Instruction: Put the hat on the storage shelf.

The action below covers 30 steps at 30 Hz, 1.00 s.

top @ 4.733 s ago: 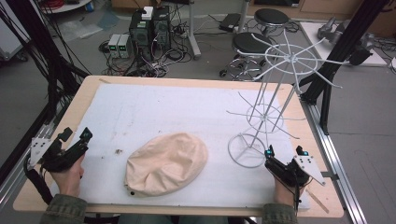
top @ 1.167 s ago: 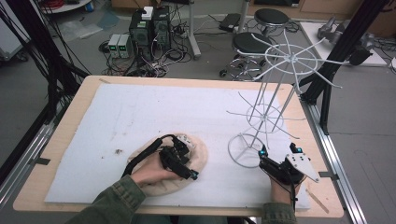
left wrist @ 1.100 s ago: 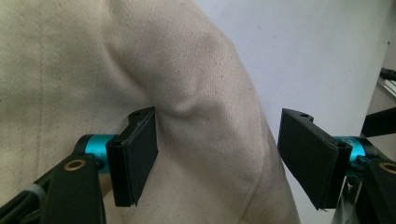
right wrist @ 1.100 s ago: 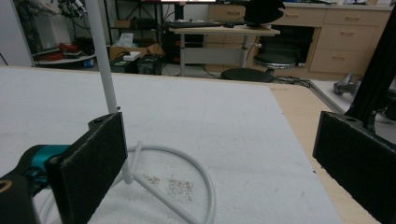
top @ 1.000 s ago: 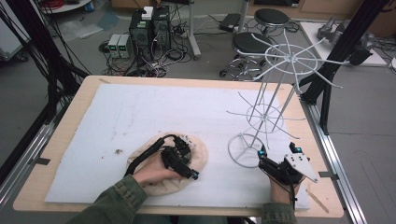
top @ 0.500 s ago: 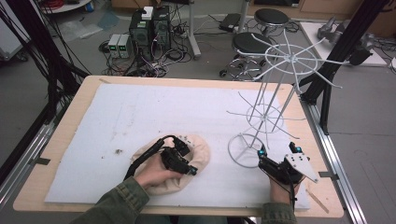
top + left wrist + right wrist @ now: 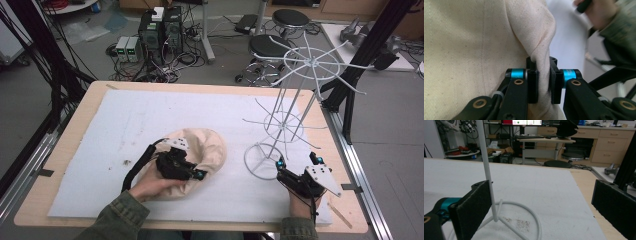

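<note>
Item: cream cloth hat [image 7: 200, 150], lying on the white mat [image 7: 120, 115] of the tabletop [image 7: 90, 95], toward my near-left side, well apart from the white wire stand [image 7: 285, 122] at right.

Left tool [image 7: 199, 174]: rests over the hat's near edge, under my left hand [image 7: 152, 184]. In the left gripper view my left tool [image 7: 543, 83] has its jaws pressed together on a raised fold of the hat [image 7: 474, 45], the fabric pinched between the pads.

Right tool [image 7: 297, 162]: jaws spread, nothing between them, held by my right hand [image 7: 300, 202] just beside the stand's ring base. In the right gripper view the stand's upright rod [image 7: 486, 170] rises just by one pad.

Hidden: the hat's near portion lies under my hand and tool; its brim cannot be made out.

Appearance: pale beige woven cloth, rounded, soft, creased, with a visible seam.
</note>
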Available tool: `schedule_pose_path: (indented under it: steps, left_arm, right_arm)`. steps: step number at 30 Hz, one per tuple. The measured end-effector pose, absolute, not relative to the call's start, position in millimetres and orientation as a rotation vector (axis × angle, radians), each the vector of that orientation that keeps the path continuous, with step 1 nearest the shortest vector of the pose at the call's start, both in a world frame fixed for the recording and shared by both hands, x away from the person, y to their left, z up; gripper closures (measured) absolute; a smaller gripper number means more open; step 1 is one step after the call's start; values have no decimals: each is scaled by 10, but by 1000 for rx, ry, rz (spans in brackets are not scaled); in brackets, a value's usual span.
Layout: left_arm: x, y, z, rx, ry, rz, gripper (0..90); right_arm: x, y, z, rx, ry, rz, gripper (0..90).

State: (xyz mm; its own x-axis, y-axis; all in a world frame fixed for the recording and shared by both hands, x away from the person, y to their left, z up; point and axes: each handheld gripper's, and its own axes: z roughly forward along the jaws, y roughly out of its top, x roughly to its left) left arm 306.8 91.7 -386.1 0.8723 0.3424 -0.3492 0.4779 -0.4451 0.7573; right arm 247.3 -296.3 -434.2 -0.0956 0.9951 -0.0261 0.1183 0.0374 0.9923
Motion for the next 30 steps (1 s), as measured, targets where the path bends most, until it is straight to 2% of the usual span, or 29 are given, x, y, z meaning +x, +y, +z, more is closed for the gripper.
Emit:
schedule_pose_path:
  steps: [11, 25, 30]
  left_arm:
    - [2973, 1319, -3503, 1822, 506, -154, 801]
    - [2890, 1516, -3191, 1502, 334, -7, 804]
    - [2915, 1566, -3050, 1400, 273, -59, 805]
  right_arm:
    - [2469, -2957, -4340, 1228, 1380, 1202, 20]
    - [2446, -2953, -4330, 1222, 1365, 1221, 20]
    - [2445, -2948, -4330, 1223, 1367, 1224, 20]
